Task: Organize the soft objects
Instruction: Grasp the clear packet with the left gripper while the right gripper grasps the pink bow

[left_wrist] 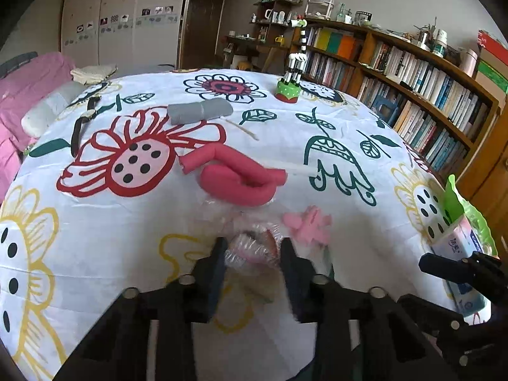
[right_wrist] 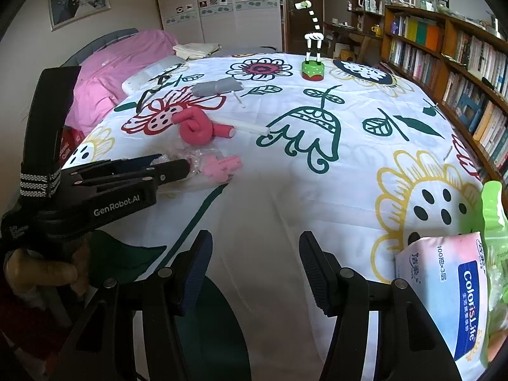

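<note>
1. Soft objects lie ahead of your fingers on the flowered bedspread (left_wrist: pixel 95 254): a crinkly clear plastic bag (left_wrist: pixel 250 247), pink foam pieces (left_wrist: pixel 306 225) and a red foam roller (left_wrist: pixel 241 177).
2. Your left gripper (left_wrist: pixel 252 255) has the bag's gathered film between its fingers; they stand narrowly apart and seem to pinch it, though blur hides the contact.
3. Your right gripper (right_wrist: pixel 254 273) stands about half open with nothing between its fingers, only bare bedspread ahead.
4. Expect the bag to be light, limp and slippery, so take it where the film bunches thickest, not at a single loose layer.
5. The pink foam sits just beyond and right of your left fingers, touching the bag; it should squash easily, so grip it across its middle.
6. The roller lies further ahead, springy and bent; hold it at a curve.
</note>
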Tool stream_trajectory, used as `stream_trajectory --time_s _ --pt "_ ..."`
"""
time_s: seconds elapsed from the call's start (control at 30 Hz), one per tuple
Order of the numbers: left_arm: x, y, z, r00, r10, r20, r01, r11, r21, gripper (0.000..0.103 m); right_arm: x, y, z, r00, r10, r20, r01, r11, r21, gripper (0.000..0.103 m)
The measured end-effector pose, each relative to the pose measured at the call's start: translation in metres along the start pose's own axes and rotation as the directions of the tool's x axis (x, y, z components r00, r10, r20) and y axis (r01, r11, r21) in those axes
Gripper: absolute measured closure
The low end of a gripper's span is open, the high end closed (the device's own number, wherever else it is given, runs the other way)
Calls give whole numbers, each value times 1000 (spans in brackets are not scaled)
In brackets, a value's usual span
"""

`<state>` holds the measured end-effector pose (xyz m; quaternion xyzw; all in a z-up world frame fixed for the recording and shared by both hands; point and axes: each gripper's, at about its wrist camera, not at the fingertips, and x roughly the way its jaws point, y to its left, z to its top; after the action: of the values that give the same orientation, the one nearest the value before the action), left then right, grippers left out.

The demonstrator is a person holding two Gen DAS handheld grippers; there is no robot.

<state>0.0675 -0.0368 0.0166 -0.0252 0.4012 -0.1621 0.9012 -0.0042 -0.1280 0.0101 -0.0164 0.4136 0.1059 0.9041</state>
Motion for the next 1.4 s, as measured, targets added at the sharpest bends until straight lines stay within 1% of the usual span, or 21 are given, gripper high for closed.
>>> stream_trajectory --time_s 0.07,0.1,0.13,0.4,0.57,0.7,0.77,1.2,1.33,1.4 --pt "-2 2 -1 1000 0 1 0 1000 -5 80 1 0 0 1000 -1 -1 1 1000 0 45" --pt "-3 4 -2 1000 -1 3 1 1000 -8 86 1 0 1 1000 -3 -1 3 1000 -1 45" --pt "-5 5 -3 1000 -2 7 2 1000 -14 87 0 0 0 1000 -2 -1 2 1000 0 45" --pt "-32 26 -9 997 -2 72 9 995 -97 87 3 2 11 1000 -11 8 12 1000 -10 45" --pt "-43 37 -16 996 1 90 10 992 -125 87 11 7 25 1000 14 7 -14 1000 1 45" --pt "-46 41 -19 995 3 95 9 991 -134 87 28 9 38 998 64 -18 -63 997 35 45" --pt "-47 43 -19 995 5 98 9 990 -139 87 36 10 42 997 71 -27 -70 996 48 45" --pt "-48 50 -24 995 -2 95 17 987 -158 87 76 27 60 998 55 -41 -56 998 -21 45" --pt "-47 51 -25 996 -3 92 18 987 -160 87 81 29 62 998 49 -26 -50 997 -51 46" --pt "-46 50 -26 996 -2 91 17 987 -162 87 82 32 61 999 39 -20 -41 996 -73 52"
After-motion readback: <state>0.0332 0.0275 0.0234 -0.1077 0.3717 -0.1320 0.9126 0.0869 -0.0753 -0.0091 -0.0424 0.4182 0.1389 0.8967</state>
